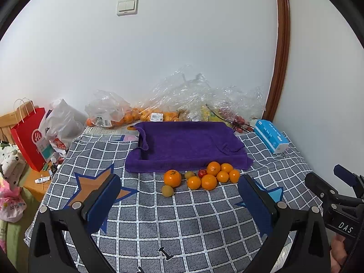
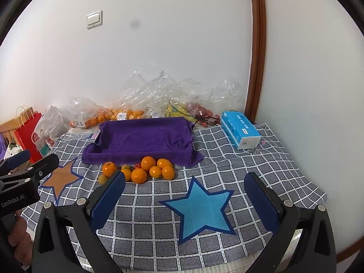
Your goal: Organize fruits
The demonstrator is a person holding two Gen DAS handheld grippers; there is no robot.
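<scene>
Seven oranges (image 1: pixel 208 181) cluster on the checked tablecloth (image 1: pixel 159 227), touching the near edge of the purple towel (image 1: pixel 186 145); among them sit two small yellow-green fruits (image 1: pixel 167 191) and one small red fruit (image 1: pixel 202 173). Left wrist view: left gripper (image 1: pixel 179 204) spread wide, holding nothing, hovering short of the towel, with the fruit ahead between its blue pads (image 1: pixel 102 204), well apart from them. Beyond the towel, plastic bags of fruit (image 1: pixel 136 113) lie against the wall.

Right wrist view: right gripper (image 2: pixel 185 201) likewise spread and holding nothing, over a blue star (image 2: pixel 200 207) on the cloth. Oranges (image 2: pixel 138 175) lie at the towel's (image 2: pixel 141 136) near edge, just past the left pad (image 2: pixel 107 202), which hides part of one. Tissue box (image 2: pixel 240 129) sits right of the towel. Left gripper (image 2: pixel 20 159) shows at the view's left edge.
</scene>
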